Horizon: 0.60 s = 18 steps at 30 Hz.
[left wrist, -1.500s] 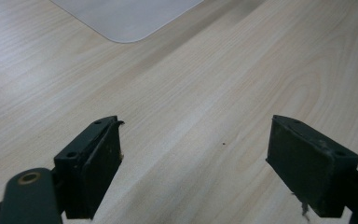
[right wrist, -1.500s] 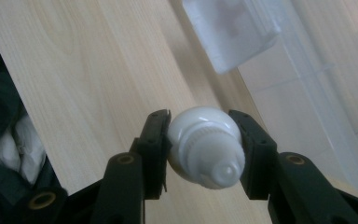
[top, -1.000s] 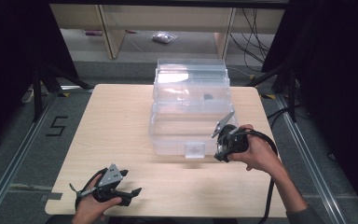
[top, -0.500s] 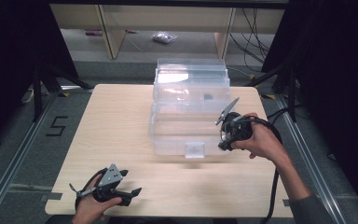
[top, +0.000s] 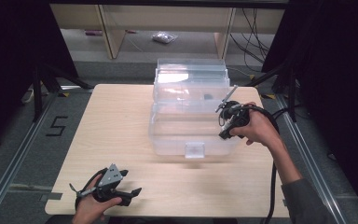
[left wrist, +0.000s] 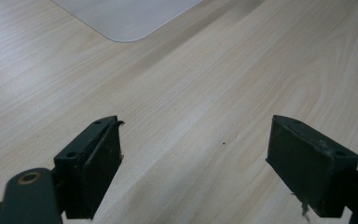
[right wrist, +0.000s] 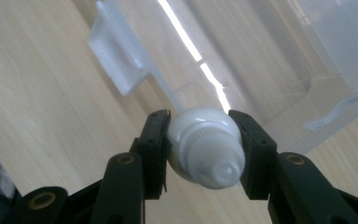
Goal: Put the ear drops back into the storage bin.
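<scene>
1. Risk: the right gripper (top: 227,122) carries a small white bulb-like object (right wrist: 205,147) beside the clear plastic box (top: 191,112). Its rounded, smooth body seems likely to squirt out sideways if the squeeze eases or the hand tilts sharply near the box wall.
2. Position: the white object sits squarely between the right fingers (right wrist: 154,149), clamped on both sides, its ribbed neck pointing back at the camera, just off the box's right front corner, above the surface (top: 121,126).
3. The left gripper (top: 112,186) rests well in front of the box, fingers (left wrist: 93,163) spread wide and holding nothing.
</scene>
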Tool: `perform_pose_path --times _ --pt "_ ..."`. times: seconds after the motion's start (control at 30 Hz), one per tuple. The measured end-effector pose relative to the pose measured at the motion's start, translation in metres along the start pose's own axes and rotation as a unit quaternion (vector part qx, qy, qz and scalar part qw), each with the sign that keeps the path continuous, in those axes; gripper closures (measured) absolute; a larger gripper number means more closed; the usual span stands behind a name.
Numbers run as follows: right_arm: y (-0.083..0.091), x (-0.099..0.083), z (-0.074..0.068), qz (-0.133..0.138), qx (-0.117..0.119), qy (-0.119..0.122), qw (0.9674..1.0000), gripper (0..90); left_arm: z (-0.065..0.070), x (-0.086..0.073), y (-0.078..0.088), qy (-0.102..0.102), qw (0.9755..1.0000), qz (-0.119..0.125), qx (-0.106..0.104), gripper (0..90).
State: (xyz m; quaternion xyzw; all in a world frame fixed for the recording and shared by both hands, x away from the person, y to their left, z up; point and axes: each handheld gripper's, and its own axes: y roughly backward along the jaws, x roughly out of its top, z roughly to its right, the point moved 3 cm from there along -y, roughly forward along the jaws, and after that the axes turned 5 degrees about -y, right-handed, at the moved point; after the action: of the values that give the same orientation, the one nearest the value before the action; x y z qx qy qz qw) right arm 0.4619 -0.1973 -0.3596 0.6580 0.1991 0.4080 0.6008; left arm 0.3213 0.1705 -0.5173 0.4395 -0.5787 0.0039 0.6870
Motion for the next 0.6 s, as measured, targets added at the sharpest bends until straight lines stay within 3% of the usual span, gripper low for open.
perform_pose_path --times 0.1,0.13,0.23,0.37,0.4,0.47,0.5,0.57,0.6 --pt "-0.007 0.004 0.011 -0.005 -0.001 -0.003 1.0000 60.1 -0.001 0.000 0.001 -0.008 1.0000 -0.003 0.002 17.0" --pt "-0.009 0.005 0.013 -0.008 -0.002 -0.012 0.9999 60.1 0.000 0.000 0.000 0.003 1.0000 0.004 0.001 17.0" --pt "-0.017 0.007 0.021 -0.016 -0.002 -0.024 0.9996 60.1 0.001 0.000 0.000 0.008 1.0000 0.005 -0.001 17.0" --pt "-0.027 0.010 0.029 -0.023 -0.001 -0.034 0.9992 60.1 0.001 0.000 0.000 0.005 1.0000 0.002 0.000 17.0" --pt "-0.029 0.010 0.031 -0.025 -0.002 -0.032 0.9992 60.0 -0.001 0.000 0.001 -0.005 1.0000 -0.006 0.002 17.0" --pt "-0.031 0.011 0.034 -0.026 -0.002 -0.030 0.9992 60.0 -0.001 0.000 0.001 -0.006 1.0000 -0.006 0.002 17.0" --pt "-0.036 0.011 0.037 -0.032 -0.005 -0.036 0.9988 60.1 0.000 0.000 0.000 0.002 1.0000 0.001 0.001 17.0" --pt "-0.040 0.011 0.039 -0.038 -0.005 -0.044 0.9983 60.1 -0.001 0.000 0.001 -0.007 1.0000 -0.003 0.002 17.0" --pt "-0.042 0.011 0.040 -0.042 -0.004 -0.048 0.9980 60.1 0.000 0.000 0.001 -0.002 1.0000 -0.005 0.003 17.0"
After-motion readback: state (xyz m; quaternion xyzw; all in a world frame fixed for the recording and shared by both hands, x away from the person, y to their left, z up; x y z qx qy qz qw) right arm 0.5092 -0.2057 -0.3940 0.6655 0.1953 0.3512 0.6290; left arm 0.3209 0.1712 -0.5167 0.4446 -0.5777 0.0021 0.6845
